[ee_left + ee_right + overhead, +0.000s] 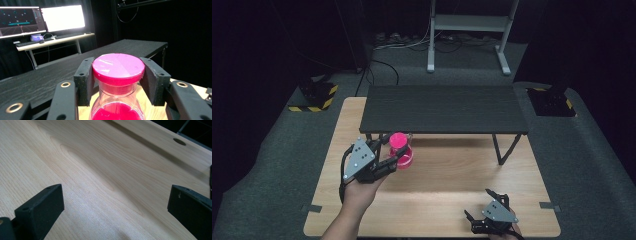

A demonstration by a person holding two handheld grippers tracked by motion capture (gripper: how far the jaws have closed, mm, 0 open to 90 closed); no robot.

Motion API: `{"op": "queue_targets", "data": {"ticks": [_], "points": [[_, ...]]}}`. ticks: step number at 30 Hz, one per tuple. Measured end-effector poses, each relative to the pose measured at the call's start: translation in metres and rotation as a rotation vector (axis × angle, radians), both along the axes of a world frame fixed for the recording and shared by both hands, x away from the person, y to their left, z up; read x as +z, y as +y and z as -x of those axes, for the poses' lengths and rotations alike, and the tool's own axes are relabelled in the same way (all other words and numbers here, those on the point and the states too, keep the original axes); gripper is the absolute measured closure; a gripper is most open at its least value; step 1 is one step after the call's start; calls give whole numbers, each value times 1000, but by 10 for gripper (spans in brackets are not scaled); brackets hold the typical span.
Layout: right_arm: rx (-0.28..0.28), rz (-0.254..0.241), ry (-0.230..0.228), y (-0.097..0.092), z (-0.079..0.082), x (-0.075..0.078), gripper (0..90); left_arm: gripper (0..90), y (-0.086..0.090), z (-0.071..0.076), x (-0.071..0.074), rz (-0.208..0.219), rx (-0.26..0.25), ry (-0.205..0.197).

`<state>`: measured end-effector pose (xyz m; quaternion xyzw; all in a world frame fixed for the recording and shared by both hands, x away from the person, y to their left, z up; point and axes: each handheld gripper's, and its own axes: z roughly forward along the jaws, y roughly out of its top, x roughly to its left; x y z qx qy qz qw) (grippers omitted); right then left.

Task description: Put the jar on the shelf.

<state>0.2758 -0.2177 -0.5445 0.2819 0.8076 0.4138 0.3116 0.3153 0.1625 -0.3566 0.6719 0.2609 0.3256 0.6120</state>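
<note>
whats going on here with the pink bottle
A person works at a light wooden table with a gripper in each hand. The left gripper is shut on a clear bottle with a pink cap, holding it by the neck just in front of a low dark shelf. The right gripper sits open over bare tabletop at the near right, holding nothing.

The light wooden counter (pixel 452 175) extends ahead of and beneath both claws. A dark raised shelf (pixel 444 107) on thin black legs stands on the counter, just beyond the left claw. Farther beyond the left claw, a white desk (pixel 52 41) carries two monitors (pixel 62 17) and a keyboard (pixel 68 35). Two hazard-striped bases (pixel 314 97) sit on the grey floor, well apart from either claw.
</note>
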Motion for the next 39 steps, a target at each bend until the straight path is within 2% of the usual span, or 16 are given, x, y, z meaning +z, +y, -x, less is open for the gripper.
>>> {"op": "queue_targets", "data": {"ticks": [16, 28, 39], "points": [[2, -5, 1, 0, 0, 0, 4, 481, -14, -11, 23, 16, -11, -42], [2, -5, 6, -1, 0, 0, 4, 482, -22, -21, 34, 40, -18, -48], [2, -8, 6, -1, 0, 0, 4, 482, -29, -36, 43, 53, -2, -56]]}}
